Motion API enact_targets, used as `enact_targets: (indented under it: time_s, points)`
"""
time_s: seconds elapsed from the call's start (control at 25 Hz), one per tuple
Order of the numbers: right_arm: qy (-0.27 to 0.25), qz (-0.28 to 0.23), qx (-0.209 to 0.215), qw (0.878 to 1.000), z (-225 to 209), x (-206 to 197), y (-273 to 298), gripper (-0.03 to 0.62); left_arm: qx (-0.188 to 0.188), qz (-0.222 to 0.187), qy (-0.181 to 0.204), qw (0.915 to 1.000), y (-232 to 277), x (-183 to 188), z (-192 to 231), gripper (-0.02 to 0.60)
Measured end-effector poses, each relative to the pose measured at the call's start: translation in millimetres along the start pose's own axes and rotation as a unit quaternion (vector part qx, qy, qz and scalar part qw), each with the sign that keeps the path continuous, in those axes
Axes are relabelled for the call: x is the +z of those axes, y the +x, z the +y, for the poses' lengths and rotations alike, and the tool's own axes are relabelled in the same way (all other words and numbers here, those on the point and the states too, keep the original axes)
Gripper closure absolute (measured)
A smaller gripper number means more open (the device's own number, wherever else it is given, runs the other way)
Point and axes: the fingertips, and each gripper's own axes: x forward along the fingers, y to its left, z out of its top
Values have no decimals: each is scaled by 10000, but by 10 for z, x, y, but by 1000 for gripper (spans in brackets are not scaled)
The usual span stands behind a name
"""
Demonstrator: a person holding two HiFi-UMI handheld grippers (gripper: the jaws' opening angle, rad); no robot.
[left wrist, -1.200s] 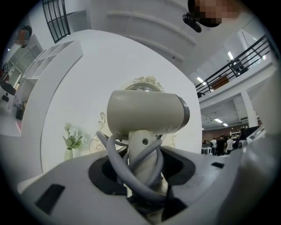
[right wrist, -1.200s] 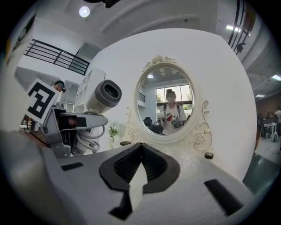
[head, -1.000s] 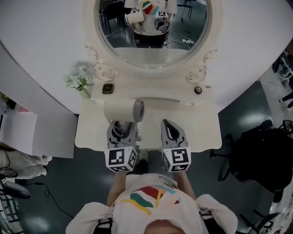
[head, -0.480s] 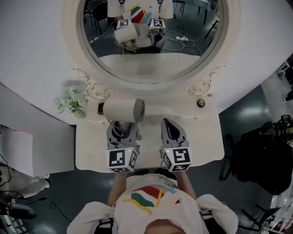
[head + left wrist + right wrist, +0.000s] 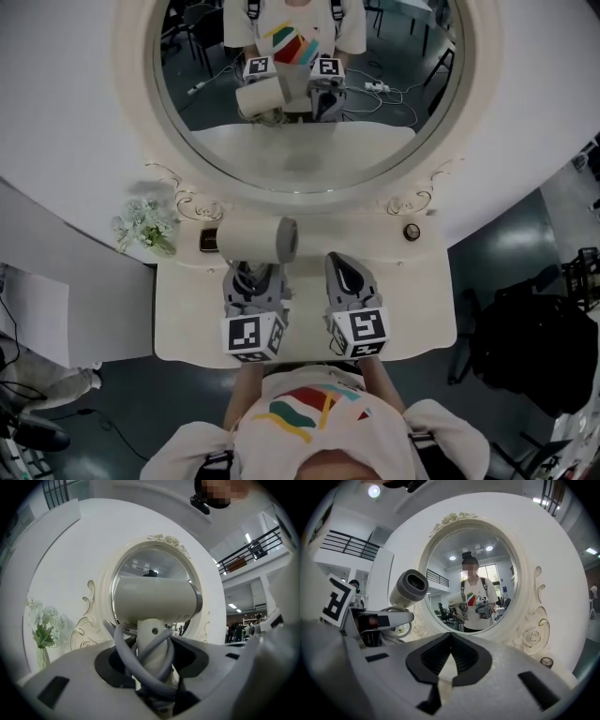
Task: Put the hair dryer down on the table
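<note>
The cream hair dryer (image 5: 255, 238) hangs above the back left of the vanity table (image 5: 412, 291), barrel lying crosswise with its grey end to the right. My left gripper (image 5: 253, 277) is shut on its handle, which has the grey cord wound around it. In the left gripper view the dryer (image 5: 154, 599) stands upright out of the left gripper (image 5: 152, 660), in front of the mirror. My right gripper (image 5: 345, 272) hovers beside it, shut with nothing in it. From the right gripper view the dryer (image 5: 408, 588) shows at the left, and the right gripper (image 5: 450, 660) has its tips together.
A big round mirror (image 5: 300, 103) in a carved cream frame stands behind the table. A small vase of white flowers (image 5: 145, 227) and a dark little box (image 5: 208, 241) sit at the back left, a small round jar (image 5: 411, 232) at the back right. A black chair (image 5: 534, 337) stands to the right.
The head view has swung up, so more of the mirror shows and the table sits lower in the picture. Both grippers keep their stance, the left one still holding the dryer.
</note>
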Motion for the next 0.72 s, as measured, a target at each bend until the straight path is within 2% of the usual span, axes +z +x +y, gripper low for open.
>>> enact_targets:
  time_s: [0.72]
  points:
    - [-227,-24,328,9992,54,50,-42,594,126,-111,111,9998,-24,87,-81,380]
